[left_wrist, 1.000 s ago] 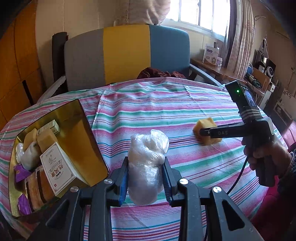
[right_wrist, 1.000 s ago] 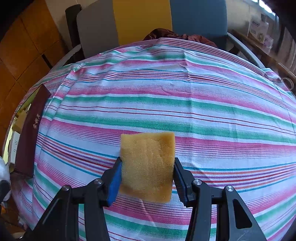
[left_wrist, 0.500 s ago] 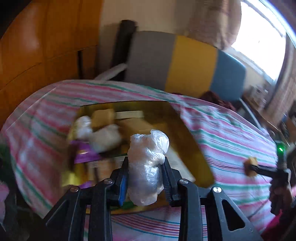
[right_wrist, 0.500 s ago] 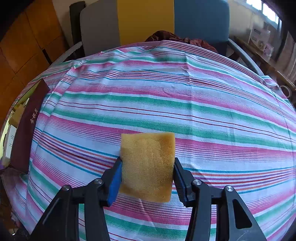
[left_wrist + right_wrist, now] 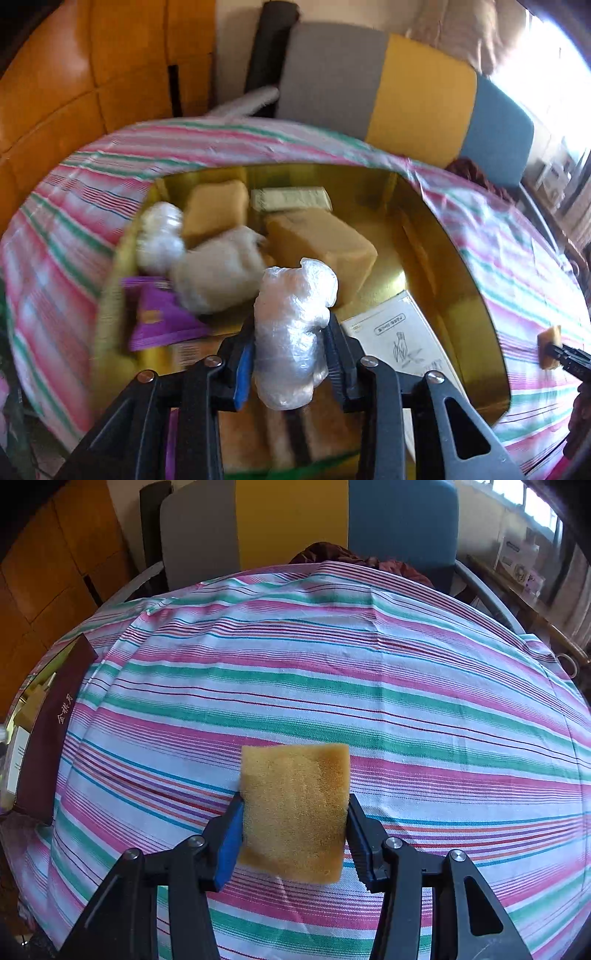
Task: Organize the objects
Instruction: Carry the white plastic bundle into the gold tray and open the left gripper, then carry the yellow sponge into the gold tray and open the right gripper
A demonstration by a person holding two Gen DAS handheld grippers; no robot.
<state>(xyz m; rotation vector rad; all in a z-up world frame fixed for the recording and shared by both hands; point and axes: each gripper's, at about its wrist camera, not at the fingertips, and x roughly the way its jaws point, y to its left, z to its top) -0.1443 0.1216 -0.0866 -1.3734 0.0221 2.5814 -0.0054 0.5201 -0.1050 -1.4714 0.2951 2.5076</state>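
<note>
A clear plastic-wrapped bundle [image 5: 295, 332] sits between the fingers of my left gripper [image 5: 291, 354], whose jaws are opening while the pads still touch it. It hangs over the near part of a gold-lined box [image 5: 424, 229]. My right gripper [image 5: 293, 834] is shut on a yellow sponge [image 5: 295, 808], held just above the striped tablecloth [image 5: 332, 664]. In the left wrist view that sponge [image 5: 548, 345] and the right gripper [image 5: 561, 356] show at the far right edge. The box's maroon outer wall [image 5: 48, 738] lies at the left of the right wrist view.
Inside the box lie two yellow sponges [image 5: 321, 243], two white wrapped bundles [image 5: 218, 273], a purple packet [image 5: 162, 321], a small pale carton [image 5: 291, 199] and a white printed carton [image 5: 402, 343]. A grey, yellow and blue chair [image 5: 295, 520] stands behind the table.
My left gripper has swung left from the open cloth to above the gold box, carrying the wrapped bundle, and its jaws stand slightly wider. The right gripper and its sponge have stayed put.
</note>
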